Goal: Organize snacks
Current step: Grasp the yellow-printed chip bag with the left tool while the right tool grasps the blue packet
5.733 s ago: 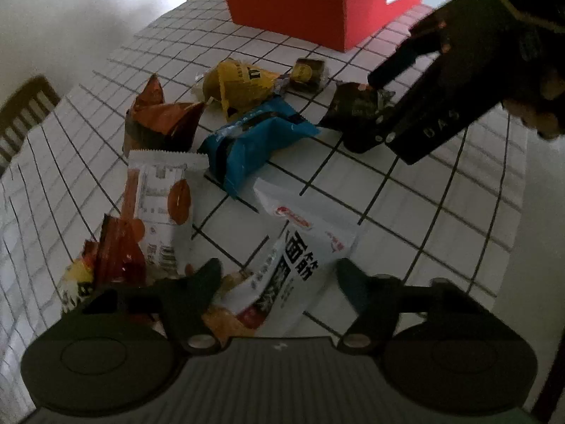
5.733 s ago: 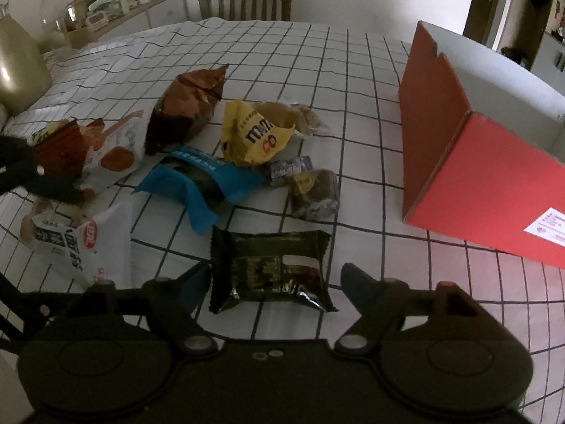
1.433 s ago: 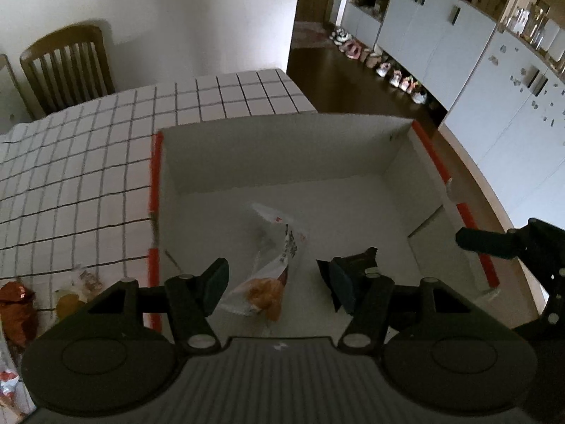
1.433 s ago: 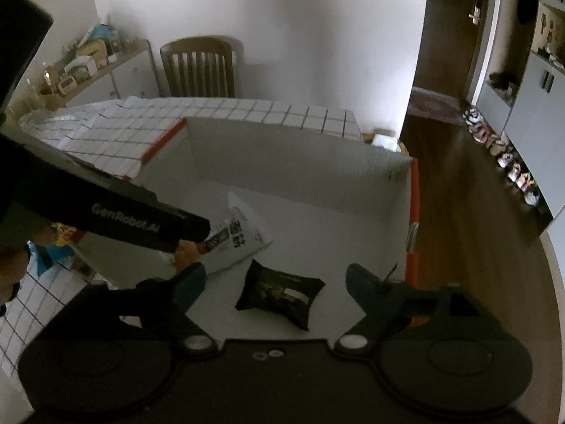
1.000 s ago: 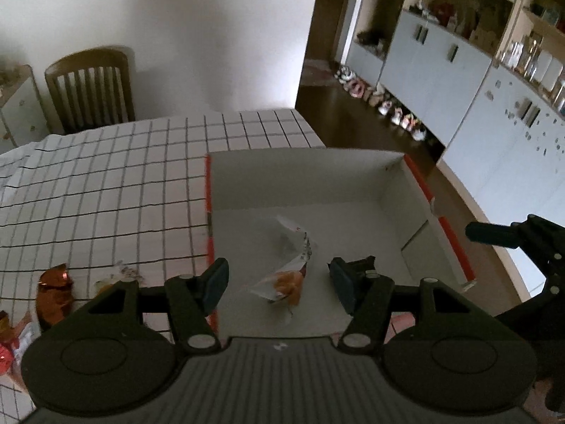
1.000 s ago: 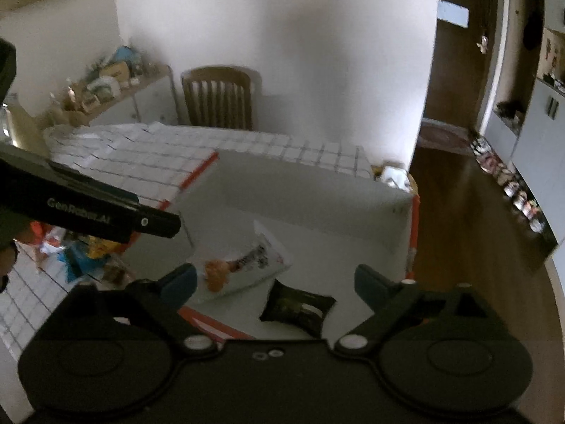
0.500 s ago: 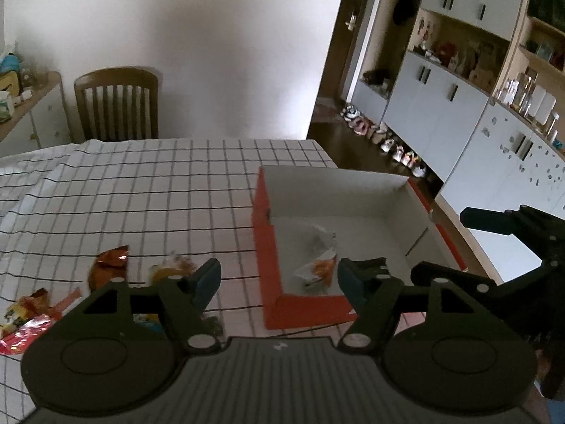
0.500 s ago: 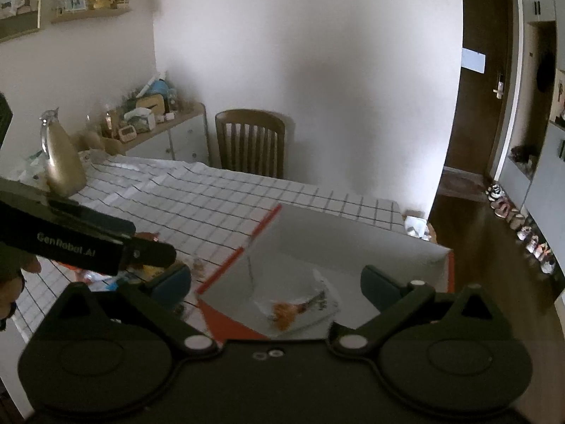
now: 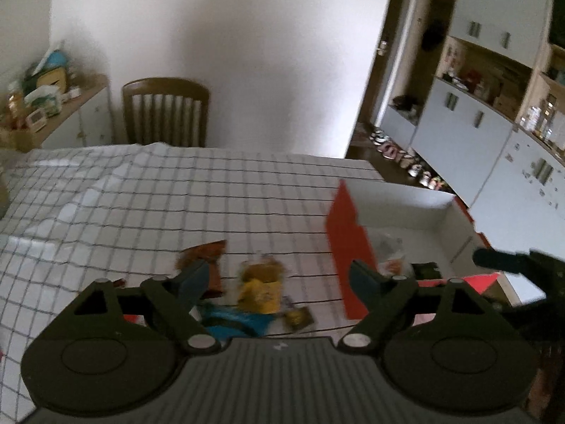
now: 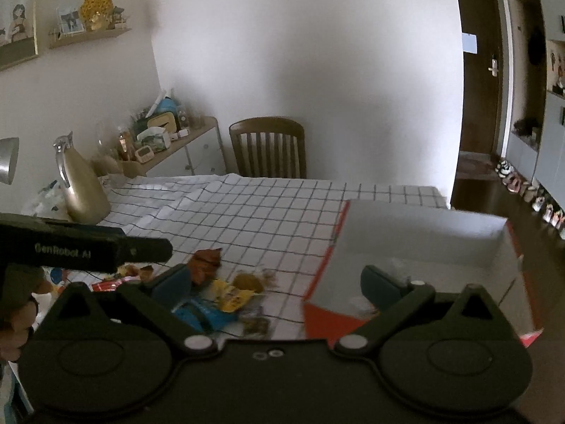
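left wrist view: left gripper [image 9: 279, 281] is hanging spread and empty, jaws having just been opening; right gripper [image 10: 277, 286] is likewise gaping, empty. snacks [image 9: 259, 291] are lying left of the red box [image 9: 348, 243]; advise descending squarely onto one packet.

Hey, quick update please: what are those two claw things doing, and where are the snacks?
Left gripper just opened, empty; right gripper open, empty. Two packets in red box; yellow packet among those left on table. Nothing blocking.
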Available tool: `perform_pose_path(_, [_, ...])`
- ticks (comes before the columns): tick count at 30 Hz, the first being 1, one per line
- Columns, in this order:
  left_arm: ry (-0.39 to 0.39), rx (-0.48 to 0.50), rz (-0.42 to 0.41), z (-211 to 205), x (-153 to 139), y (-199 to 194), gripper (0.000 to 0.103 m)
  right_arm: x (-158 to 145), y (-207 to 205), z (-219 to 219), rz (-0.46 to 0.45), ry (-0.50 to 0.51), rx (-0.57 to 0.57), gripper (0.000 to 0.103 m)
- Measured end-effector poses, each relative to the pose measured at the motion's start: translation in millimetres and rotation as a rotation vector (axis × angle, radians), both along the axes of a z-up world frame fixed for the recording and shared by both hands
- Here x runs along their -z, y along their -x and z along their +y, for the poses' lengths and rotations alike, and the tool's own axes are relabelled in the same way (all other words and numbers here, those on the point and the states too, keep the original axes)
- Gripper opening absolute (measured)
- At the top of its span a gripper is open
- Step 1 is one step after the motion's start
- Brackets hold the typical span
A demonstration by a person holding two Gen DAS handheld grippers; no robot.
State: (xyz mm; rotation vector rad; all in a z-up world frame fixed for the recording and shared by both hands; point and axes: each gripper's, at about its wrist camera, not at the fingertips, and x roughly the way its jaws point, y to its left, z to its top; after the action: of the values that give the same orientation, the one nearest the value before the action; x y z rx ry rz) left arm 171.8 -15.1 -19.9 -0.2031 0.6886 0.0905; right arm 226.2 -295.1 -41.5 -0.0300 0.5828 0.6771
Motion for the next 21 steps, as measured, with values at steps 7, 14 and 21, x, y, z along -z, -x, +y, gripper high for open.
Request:
perform_pose_path(7, [0.012, -0.117, 0.053, 69, 11, 3, 0.087, 19, 12, 35, 0.034, 0.022, 0.025, 0.103])
perform_pose_path(14, [0.093, -0.209, 0.181, 138, 34, -12, 0.087, 36, 13, 69, 0.059, 0.064, 0.013, 0.103])
perform_pose_path(21, [0.137, -0.286, 0.311, 181, 58, -36, 0.087, 62, 2, 101, 0.125, 0.148, -0.05, 0.102])
